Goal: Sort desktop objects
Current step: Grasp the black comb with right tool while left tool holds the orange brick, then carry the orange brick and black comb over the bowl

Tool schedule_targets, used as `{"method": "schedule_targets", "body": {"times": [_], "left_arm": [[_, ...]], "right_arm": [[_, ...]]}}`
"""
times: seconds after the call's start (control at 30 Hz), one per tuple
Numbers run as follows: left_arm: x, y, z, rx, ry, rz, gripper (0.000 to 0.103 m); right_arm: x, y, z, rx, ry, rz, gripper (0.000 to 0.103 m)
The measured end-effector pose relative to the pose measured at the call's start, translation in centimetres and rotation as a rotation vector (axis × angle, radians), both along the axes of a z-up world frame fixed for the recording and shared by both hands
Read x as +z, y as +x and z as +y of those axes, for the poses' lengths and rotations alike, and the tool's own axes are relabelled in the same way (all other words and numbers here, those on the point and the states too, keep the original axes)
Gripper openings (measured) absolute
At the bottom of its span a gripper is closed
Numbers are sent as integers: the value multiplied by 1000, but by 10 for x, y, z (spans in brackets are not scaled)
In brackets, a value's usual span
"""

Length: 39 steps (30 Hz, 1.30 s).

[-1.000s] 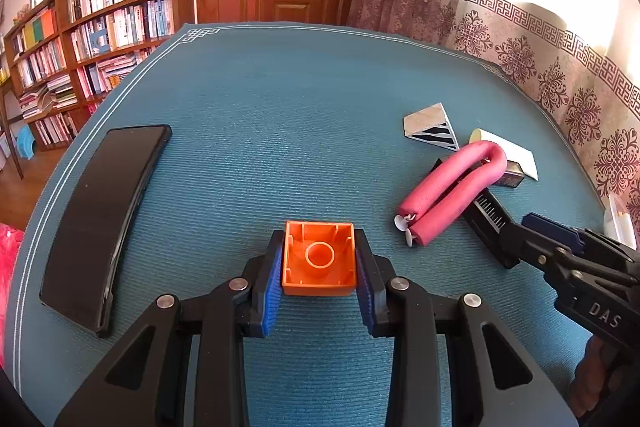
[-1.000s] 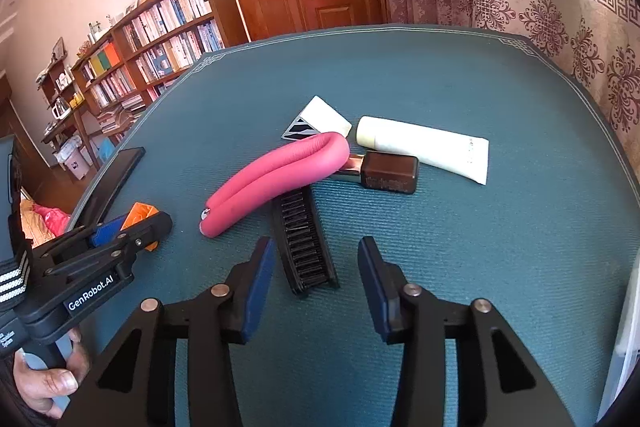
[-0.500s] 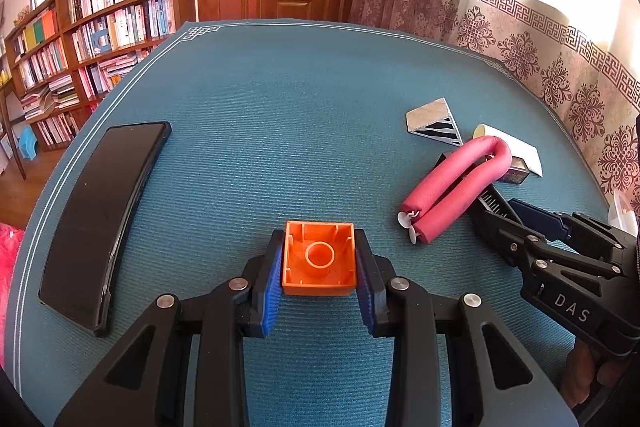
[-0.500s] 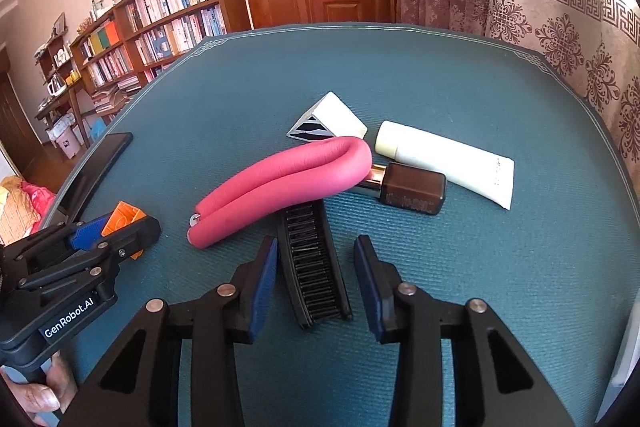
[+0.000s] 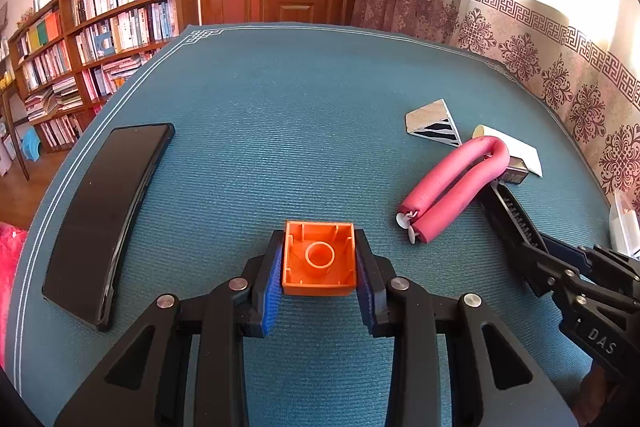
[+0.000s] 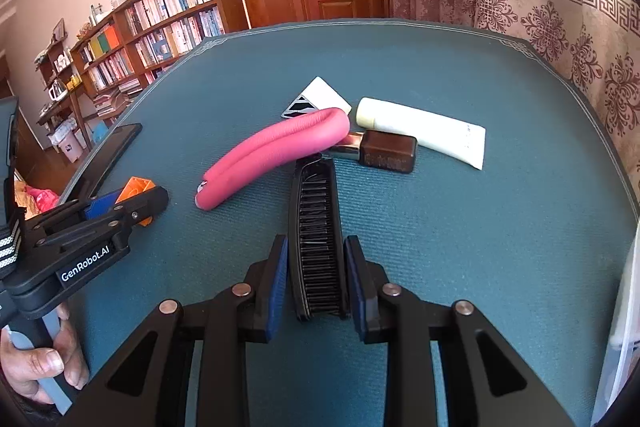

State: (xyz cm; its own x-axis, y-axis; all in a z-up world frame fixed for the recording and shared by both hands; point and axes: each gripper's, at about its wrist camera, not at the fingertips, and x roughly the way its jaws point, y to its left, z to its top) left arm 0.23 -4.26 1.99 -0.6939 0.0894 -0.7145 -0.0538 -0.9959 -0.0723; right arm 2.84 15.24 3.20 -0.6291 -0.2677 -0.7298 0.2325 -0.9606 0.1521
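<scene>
Left tool (image 5: 319, 259) clamped on the orange brick (image 5: 319, 259), hollow underside facing the camera, both blue pads pressed on its sides, just above the teal counter (image 5: 280, 107). Right tool (image 6: 316, 275) straddles the near end of the black comb (image 6: 316, 223); its jaws have just been closing. Right pad looks in contact with the comb's edge, a thin gap shows on the left side, so not a firm grip. Comb lies flat on the counter, teeth up, its far end tucked under the bend of the pink foam roller (image 6: 276, 151). Roller is folded double and lies diagonal. Brown bottle (image 6: 386, 151) sits just right of the roller's bend, touching the cream tube (image 6: 424, 131) behind it. White striped wedge (image 6: 316, 99) sits behind the roller. Black phone (image 5: 106, 215) lies flat near the left edge, well apart from the rest. A hand (image 6: 36, 367) holds the left tool's handle
</scene>
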Motion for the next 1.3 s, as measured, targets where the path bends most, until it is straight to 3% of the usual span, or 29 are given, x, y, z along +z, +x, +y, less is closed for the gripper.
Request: {"method": "schedule_targets", "body": {"times": [0.5, 0.93, 1.3], "left_arm": [[7, 21, 50, -86, -10, 12, 35], [13, 33, 114, -214, 21, 7, 35], [24, 42, 167, -319, 25, 10, 35]], "right_arm": [[10, 27, 51, -63, -88, -10, 29], [44, 53, 103, -146, -95, 83, 29], [58, 82, 175, -304, -112, 129, 29]]}}
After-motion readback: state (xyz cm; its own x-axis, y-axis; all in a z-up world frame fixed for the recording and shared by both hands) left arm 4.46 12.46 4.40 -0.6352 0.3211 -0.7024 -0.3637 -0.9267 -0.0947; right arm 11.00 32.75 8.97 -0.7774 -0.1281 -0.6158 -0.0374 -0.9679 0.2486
